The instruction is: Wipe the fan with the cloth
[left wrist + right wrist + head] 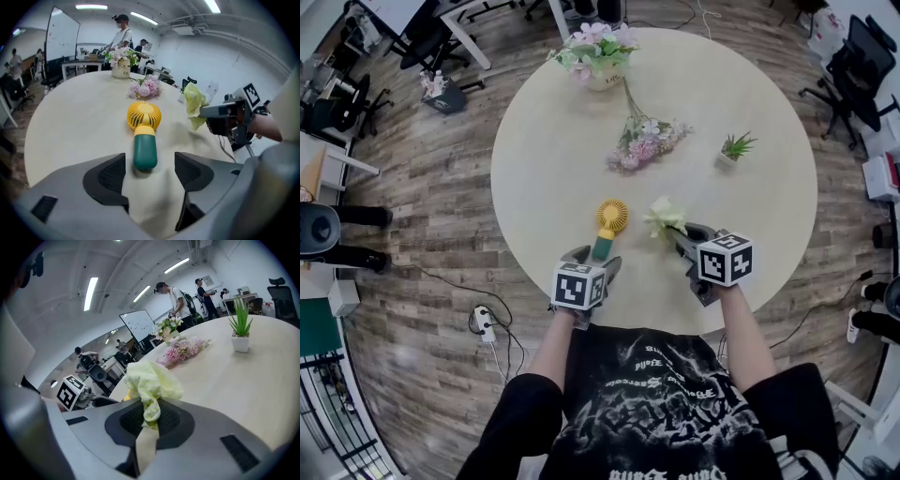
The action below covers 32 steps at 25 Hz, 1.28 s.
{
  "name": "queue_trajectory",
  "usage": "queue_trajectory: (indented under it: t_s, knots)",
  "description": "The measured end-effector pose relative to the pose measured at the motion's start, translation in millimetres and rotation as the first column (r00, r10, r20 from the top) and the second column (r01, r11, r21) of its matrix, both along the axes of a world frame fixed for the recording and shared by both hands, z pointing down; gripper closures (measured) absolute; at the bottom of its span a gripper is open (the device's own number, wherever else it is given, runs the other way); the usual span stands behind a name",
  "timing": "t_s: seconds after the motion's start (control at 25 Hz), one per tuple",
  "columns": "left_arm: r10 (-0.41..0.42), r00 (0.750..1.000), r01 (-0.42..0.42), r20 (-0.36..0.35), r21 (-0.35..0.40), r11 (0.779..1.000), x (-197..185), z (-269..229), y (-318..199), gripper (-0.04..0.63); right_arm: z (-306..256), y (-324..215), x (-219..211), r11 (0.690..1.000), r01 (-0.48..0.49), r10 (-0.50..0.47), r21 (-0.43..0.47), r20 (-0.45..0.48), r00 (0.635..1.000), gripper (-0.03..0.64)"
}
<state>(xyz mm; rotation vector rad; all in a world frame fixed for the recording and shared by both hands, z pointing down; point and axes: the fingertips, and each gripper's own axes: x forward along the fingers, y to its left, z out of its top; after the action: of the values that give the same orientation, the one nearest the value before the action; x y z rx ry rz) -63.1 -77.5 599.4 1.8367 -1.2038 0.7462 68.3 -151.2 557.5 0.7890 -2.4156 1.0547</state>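
Round table | fan lying flat | cloth clamped in right hand-held gripper

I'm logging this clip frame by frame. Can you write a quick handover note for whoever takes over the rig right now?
Left tongs: open, with the green handle end of the fan between the jaws but not gripped.
Right tongs: shut on the yellow cloth, which bunches out past the tips.
Fan: lying flat on the round table, yellow head pointing away from the person.
Cloth: held to the right of the fan, not touching it.
Done: cloth is in hand.
Left: probably close the left tongs on the handle, then wipe the fan head with the cloth. No wiping contact shows at this moment.
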Motion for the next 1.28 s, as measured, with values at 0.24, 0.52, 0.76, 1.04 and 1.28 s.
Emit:
queue_trajectory:
  t_s: [0.24, 0.52, 0.76, 1.04, 1.28]
  knots:
    - [-0.033, 0.986, 0.017, 0.165, 0.096, 0.995, -9, 9, -1, 0.354, -1, -32, -18, 0.986, 0.133, -0.101, 0.103, -0.268, 0.958, 0.575]
    - [0.025, 0.976, -0.054, 0.217, 0.131, 0.99, -14, 10, -9, 0.416, 2, -53, -66, 0.935, 0.35, -0.291, 0.065, -0.427, 0.856, 0.574]
    - [0.256, 0.937, -0.28, 0.237, 0.074, 0.957, -9, 11, -14, 0.417, 22, -55, -81, 0.916, 0.402, -0.355, -0.011, -0.492, 0.795, 0.577]
    - [0.315, 0.923, -0.333, 0.223, 0.051, 0.941, -17, 12, -23, 0.417, 23, -68, -94, 0.891, 0.454, -0.375, 0.023, -0.529, 0.762, 0.577]
    - [0.401, 0.878, -0.427, 0.261, 0.05, 0.903, -20, 12, -25, 0.417, 17, -70, -124, 0.868, 0.496, -0.459, -0.033, -0.435, 0.775, 0.575]
